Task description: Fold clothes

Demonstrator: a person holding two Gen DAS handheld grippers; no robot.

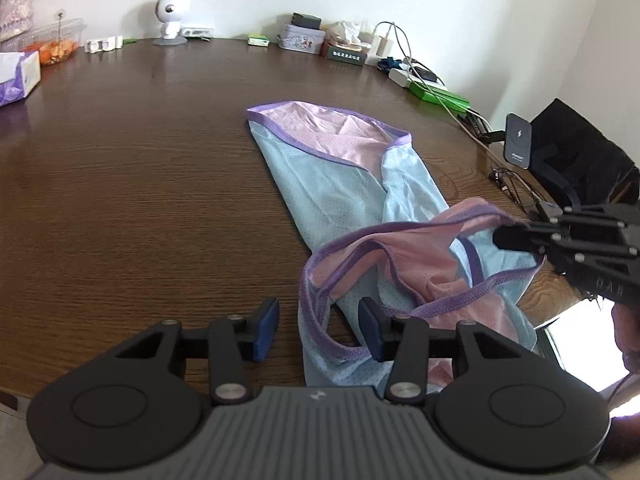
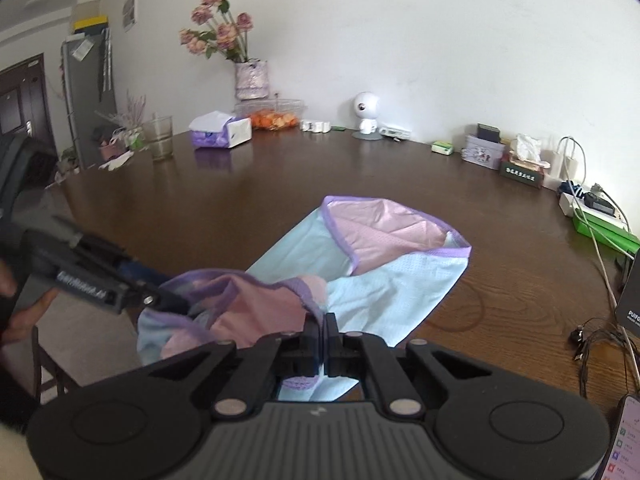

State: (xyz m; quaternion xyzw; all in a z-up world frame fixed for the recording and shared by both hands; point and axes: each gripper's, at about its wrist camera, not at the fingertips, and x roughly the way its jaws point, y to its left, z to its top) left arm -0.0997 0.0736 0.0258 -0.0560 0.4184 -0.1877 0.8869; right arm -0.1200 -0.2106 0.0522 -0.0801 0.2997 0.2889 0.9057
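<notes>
Two black two-finger grippers work over a light blue mesh garment with pink lining and purple trim (image 1: 340, 184), which lies on the dark brown wooden table (image 1: 120, 184) toward its right half, well in front of the small white round-headed robot figure (image 1: 171, 16) standing at the far edge. The garment's far end lies flat on the wood, its purple-edged opening facing the figure. Its near end is bunched and raised off the table.

Nearer than the figure and off to the right, the right gripper (image 2: 323, 330) has its jaws pressed together on the purple trim of that raised end, with the fabric draping from the pinch. The left gripper (image 1: 318, 330) sits at the garment's near left corner with its jaws partly apart; its blue pads (image 1: 266, 330) press on nothing, and a purple-edged loop of cloth lies just beside the right-hand pad. A person's hand (image 2: 24, 312) grips the left tool's handle.
</notes>
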